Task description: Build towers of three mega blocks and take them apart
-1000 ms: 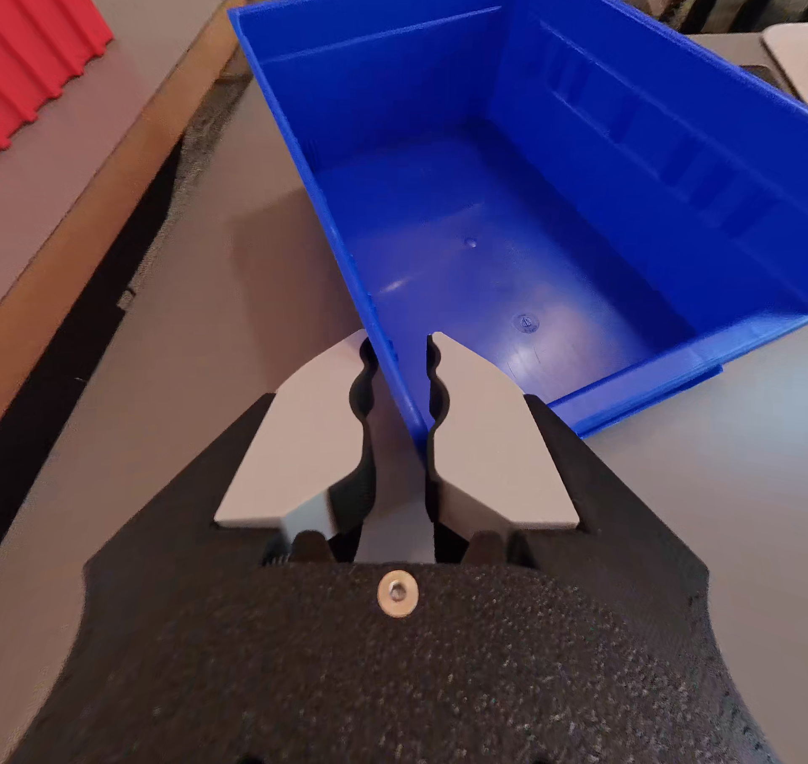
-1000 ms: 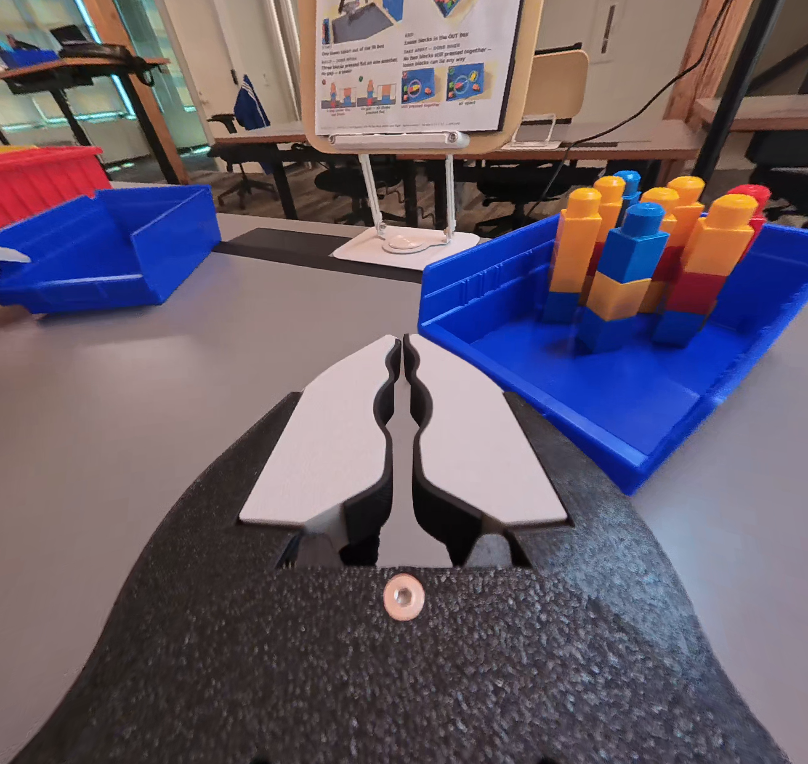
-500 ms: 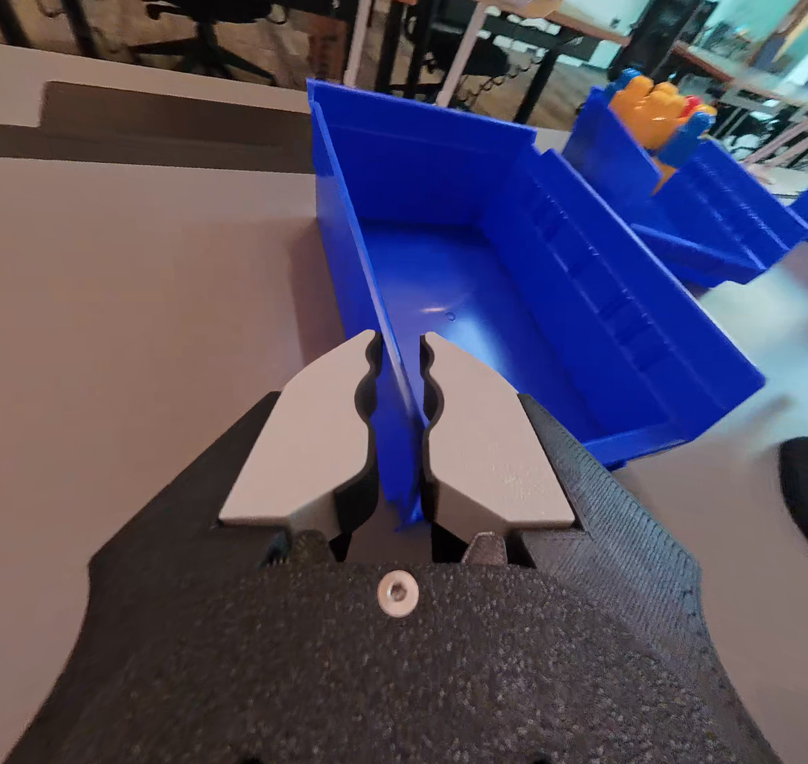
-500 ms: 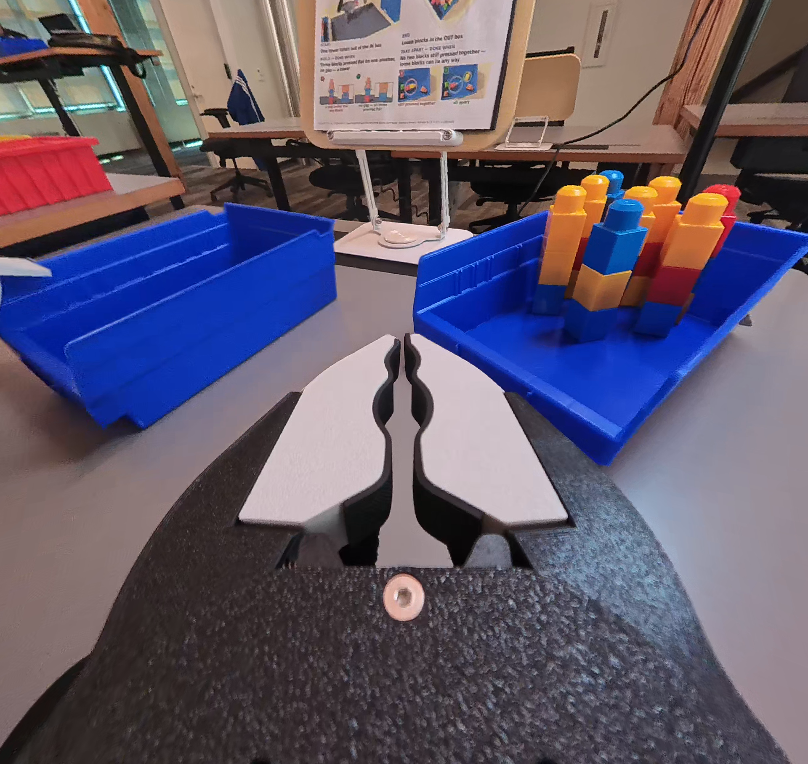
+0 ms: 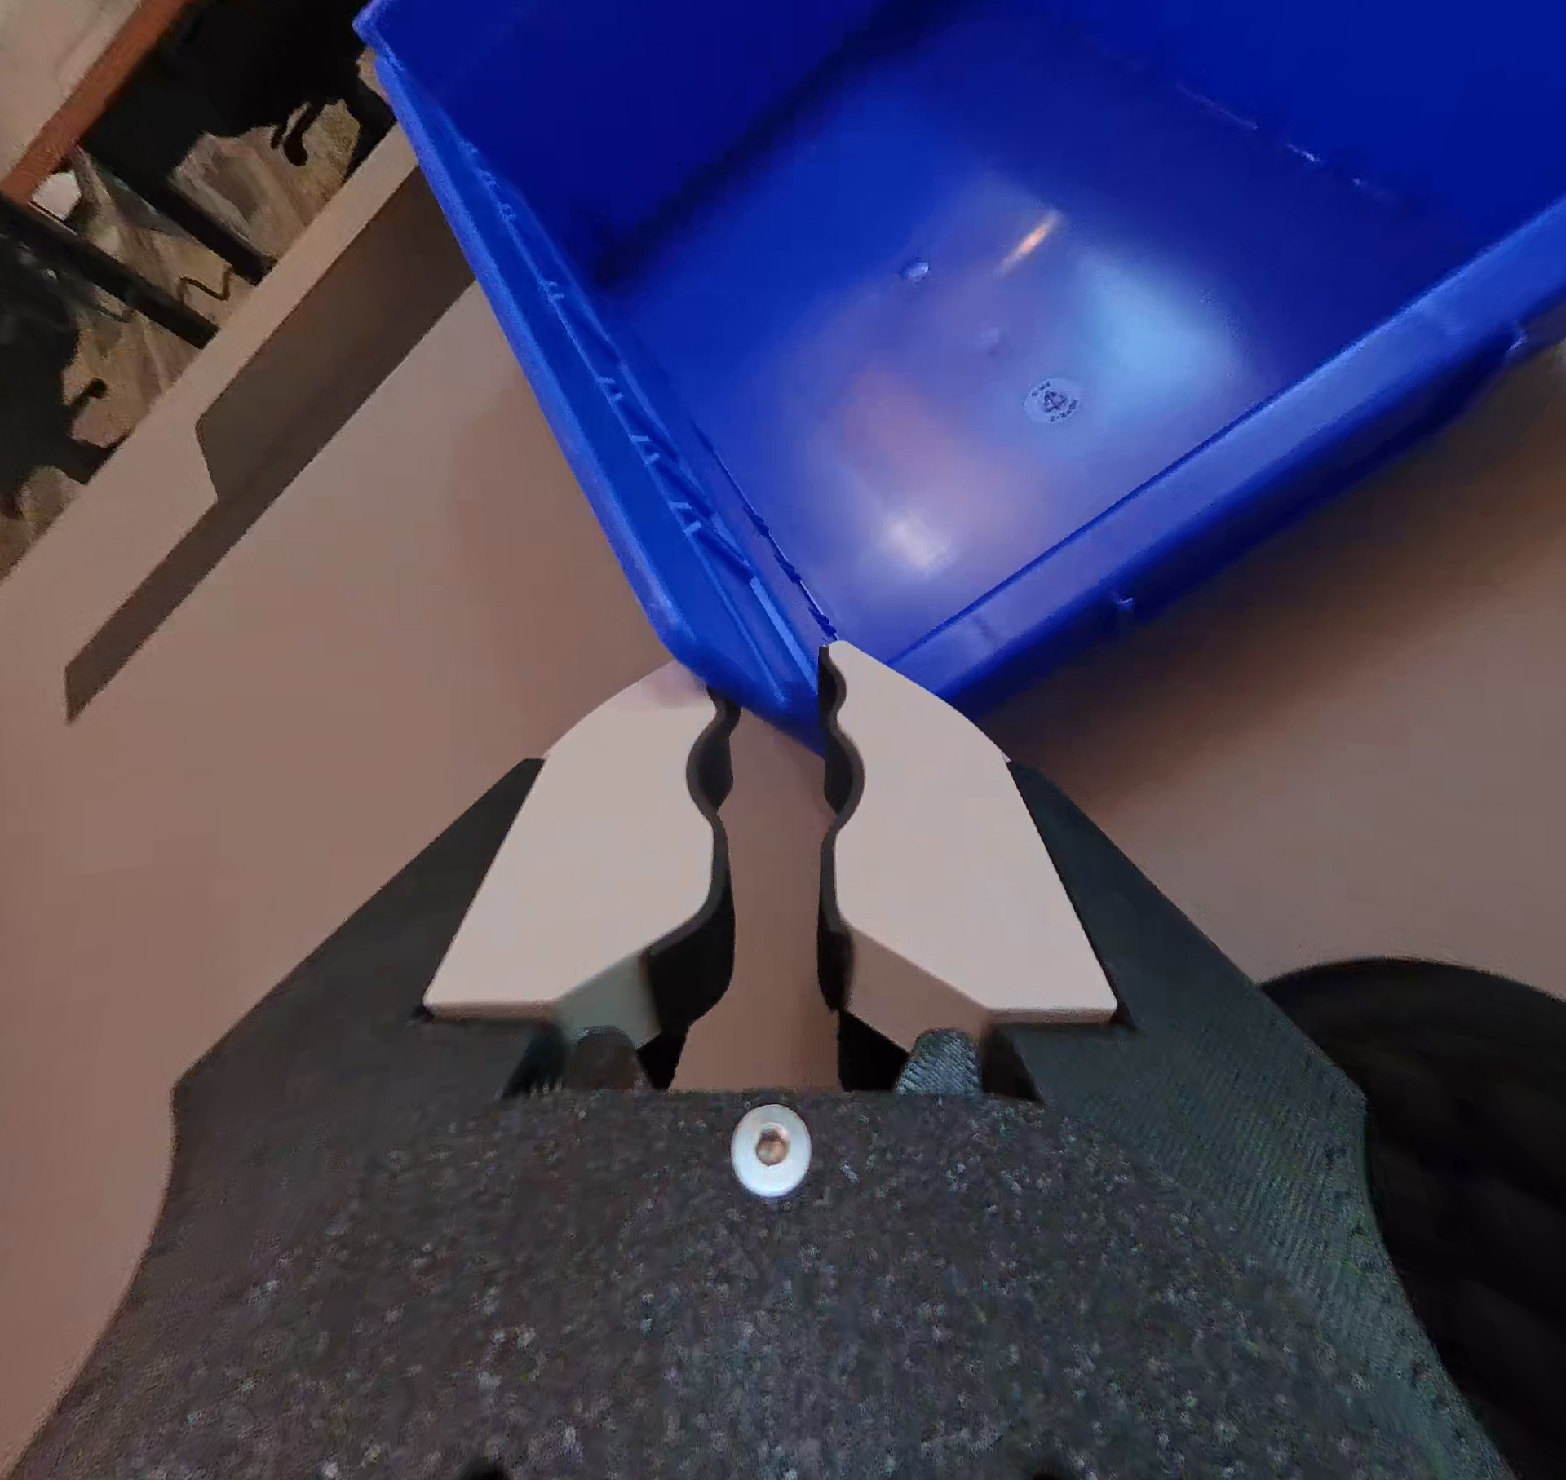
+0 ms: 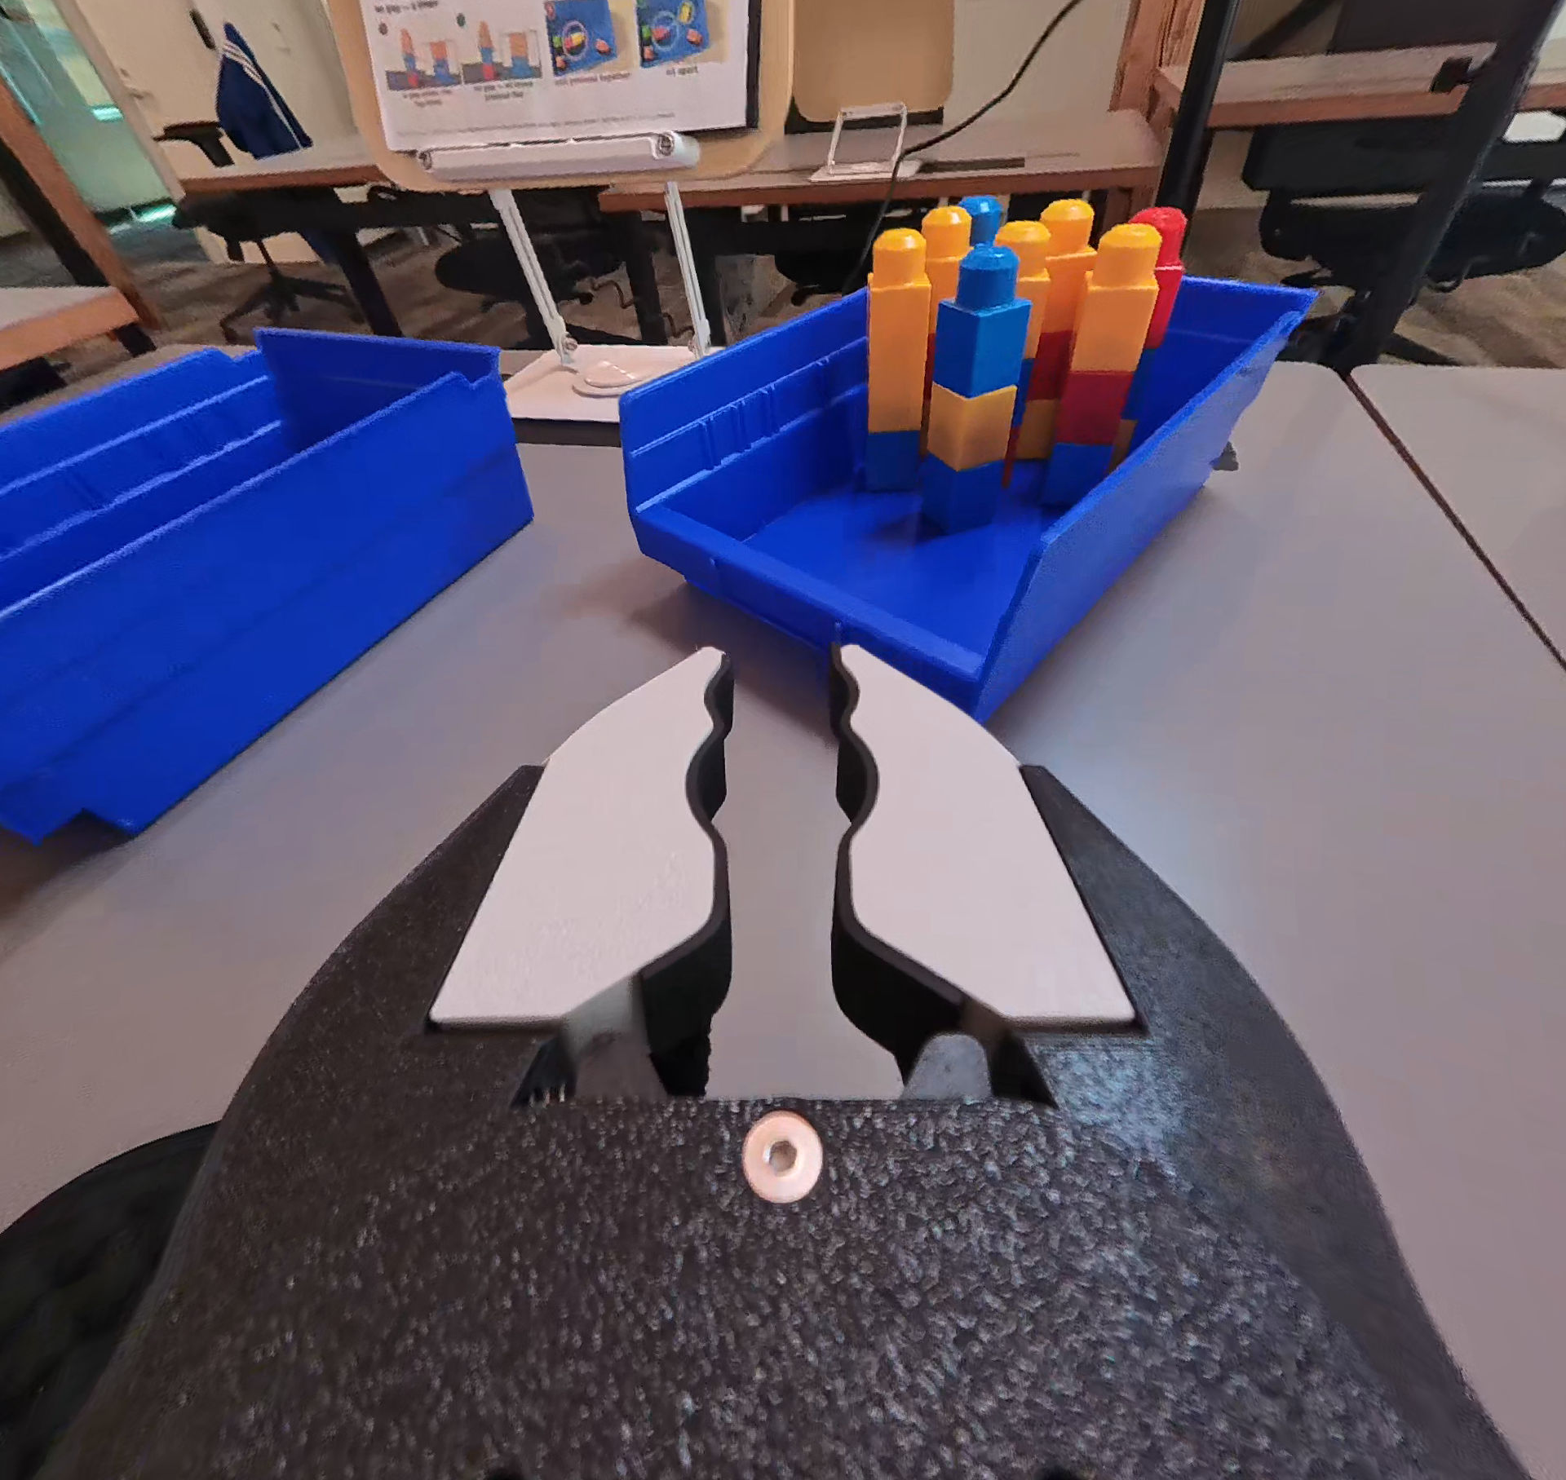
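My left gripper [image 5: 767, 677] is closed on the near corner of an empty blue bin [image 5: 593, 126], with the corner wall between its tips. The same bin lies at the left in the right wrist view [image 6: 254, 524]. A second blue bin [image 6: 805, 601] stands at centre right and holds several upright towers of three mega blocks [image 6: 974, 389] in yellow, blue and red, grouped at its far end. My right gripper [image 6: 780, 660] is open and empty above the grey table, just in front of that bin's near corner.
A document stand with a printed sheet [image 6: 551, 41] stands behind the gap between the two bins. A table seam [image 6: 1457, 490] runs along the right. A dark strip [image 5: 254, 440] crosses the table left of the empty bin. Desks and chairs stand beyond. There is about 45 centimeters between the tips of the two grippers.
The empty bin has come closer and turned on the table with my left gripper, which now grips only its corner. My right gripper has opened from nearly shut and tilted down a little.
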